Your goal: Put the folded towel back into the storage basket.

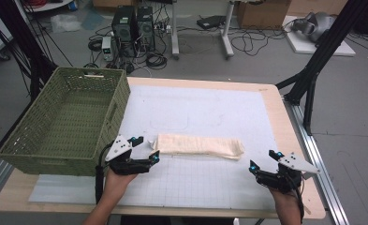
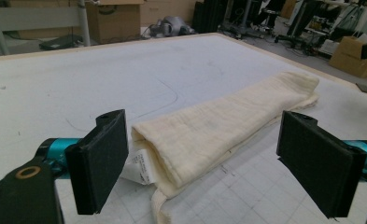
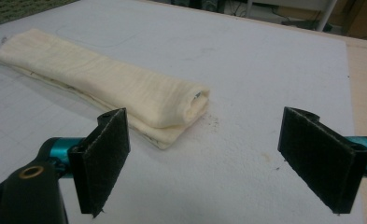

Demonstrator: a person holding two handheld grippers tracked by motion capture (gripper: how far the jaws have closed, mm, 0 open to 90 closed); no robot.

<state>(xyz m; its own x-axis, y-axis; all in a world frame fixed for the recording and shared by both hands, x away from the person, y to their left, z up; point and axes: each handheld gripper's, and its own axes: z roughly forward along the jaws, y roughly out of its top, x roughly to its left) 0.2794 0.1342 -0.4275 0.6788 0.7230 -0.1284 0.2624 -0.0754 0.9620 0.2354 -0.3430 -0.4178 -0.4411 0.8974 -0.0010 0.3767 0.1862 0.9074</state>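
A cream cloth [image 1: 199, 146], folded into a long narrow strip, lies across the middle of the white gridded mat [image 1: 205, 112]. My left gripper [image 1: 146, 149] is open at the cloth's left end, its jaws standing either side of that end without touching it. In the left gripper view the cloth [image 2: 218, 126] runs away from the jaws, with a white label [image 2: 141, 169] sticking out at its near end. My right gripper [image 1: 265, 160] is open to the right of the cloth's other end, clear of it. The right gripper view has that rolled end [image 3: 181, 105] ahead and to the left.
A green woven basket [image 1: 64, 119] stands on the table's left side, close behind my left gripper. The table's wooden edge [image 1: 291, 136] runs along the right. Computers, cables and boxes lie on the floor beyond the table.
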